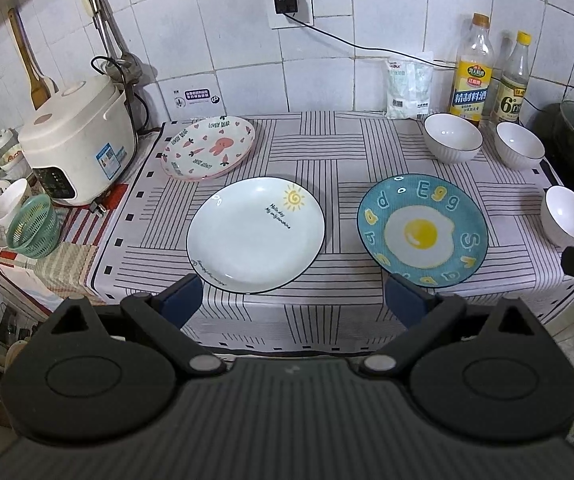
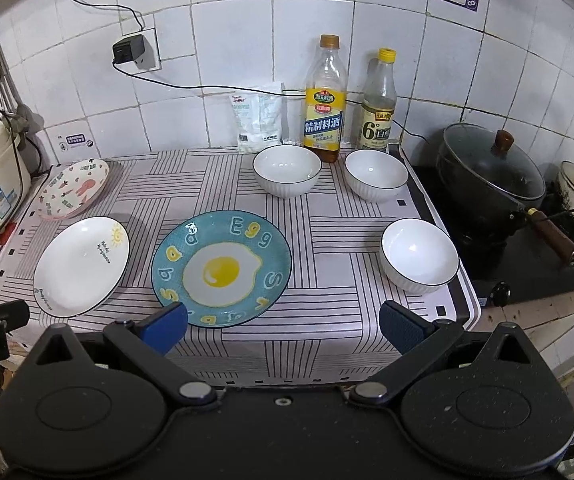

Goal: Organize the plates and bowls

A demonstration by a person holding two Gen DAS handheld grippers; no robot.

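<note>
Setting: home kitchen
Walls: white tile wall (image 2: 231, 40)
Appliances: rice cooker (image 1: 79, 140), stove (image 2: 527, 264) with lidded pot (image 2: 491, 172)
Condiments: two bottles (image 2: 324, 100)
Utensils: hanging ladles (image 1: 103, 20)

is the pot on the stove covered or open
Covered. A glass lid with a brown knob sits on the dark pot.

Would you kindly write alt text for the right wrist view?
Open tongs hover empty over a striped cloth holding three plates on the left and three white bowls on the right, bottles behind.
</note>
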